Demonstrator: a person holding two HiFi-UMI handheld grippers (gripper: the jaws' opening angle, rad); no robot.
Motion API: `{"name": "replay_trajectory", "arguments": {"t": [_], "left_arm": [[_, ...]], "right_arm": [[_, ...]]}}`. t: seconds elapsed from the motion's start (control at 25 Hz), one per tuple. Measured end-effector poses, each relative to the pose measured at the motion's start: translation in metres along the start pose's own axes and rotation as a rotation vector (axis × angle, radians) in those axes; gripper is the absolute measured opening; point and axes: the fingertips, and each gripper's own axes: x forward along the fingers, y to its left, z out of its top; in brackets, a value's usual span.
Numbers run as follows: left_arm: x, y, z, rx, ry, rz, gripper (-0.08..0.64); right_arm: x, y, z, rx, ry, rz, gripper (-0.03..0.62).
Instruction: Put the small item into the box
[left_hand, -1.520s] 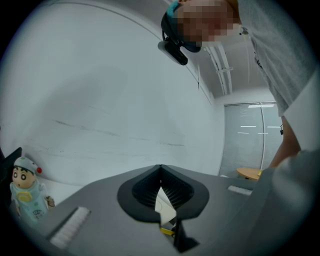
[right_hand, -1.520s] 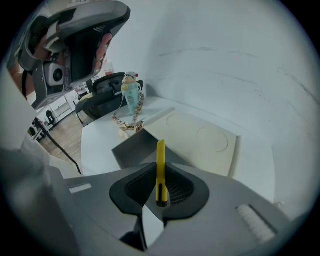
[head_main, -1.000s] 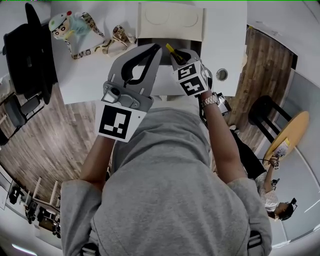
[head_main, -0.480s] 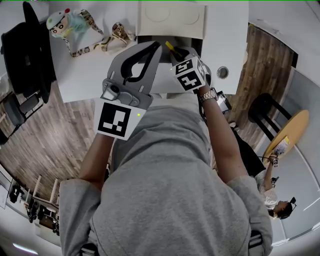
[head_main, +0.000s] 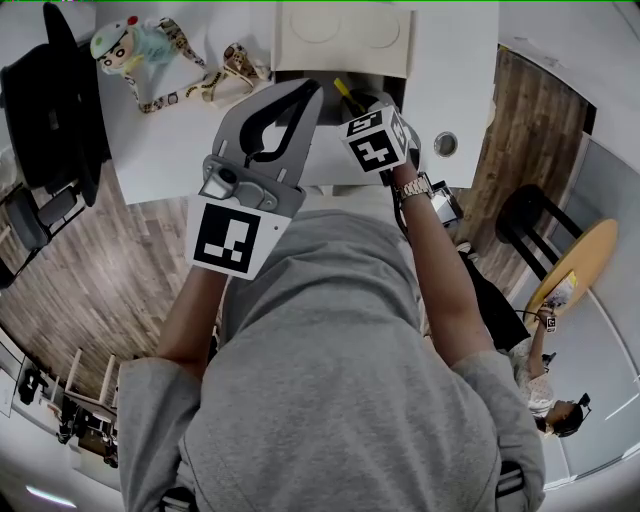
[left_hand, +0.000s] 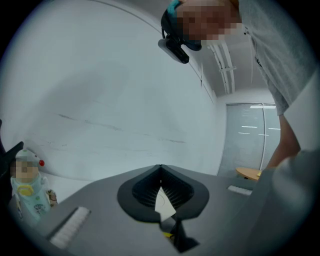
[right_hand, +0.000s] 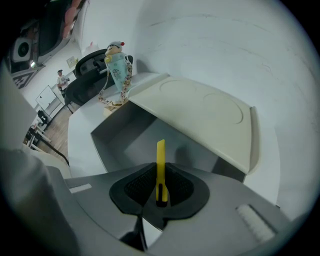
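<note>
A thin yellow stick-shaped item stands upright between the jaws of my right gripper, which is shut on it. It hangs over the near edge of the open grey box, whose cream lid is tilted up behind. In the head view the yellow item pokes out ahead of the right gripper at the box opening. My left gripper is held up just left of it, jaws shut with nothing in them. The left gripper points at a bare white wall.
A doll with a patterned lanyard lies on the white table at the far left. A black chair stands left of the table. A small round metal fitting sits at the right. The table's near edge is at my chest.
My right gripper has moved a little forward towards the box with the yellow item, and its marker cube has turned. The left gripper has barely moved.
</note>
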Motion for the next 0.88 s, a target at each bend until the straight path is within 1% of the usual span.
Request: {"name": "replay_trajectory", "arguments": {"t": [0.16, 0.36, 0.88], "left_arm": [[-0.0006, 0.0000, -0.0010, -0.003, 0.001, 0.000, 0.003], [-0.0028, -0.0020, -0.0010, -0.002, 0.000, -0.004, 0.003], [-0.0064, -0.0018, -0.0009, 0.002, 0.000, 0.003, 0.003]], "right_arm": [[0.0011, -0.0024, -0.0003, 0.013, 0.013, -0.016, 0.072], [0.0040, -0.0025, -0.0020, 0.002, 0.048, -0.037, 0.074], [0.0016, -0.0030, -0.0005, 0.015, 0.034, -0.027, 0.083]]}}
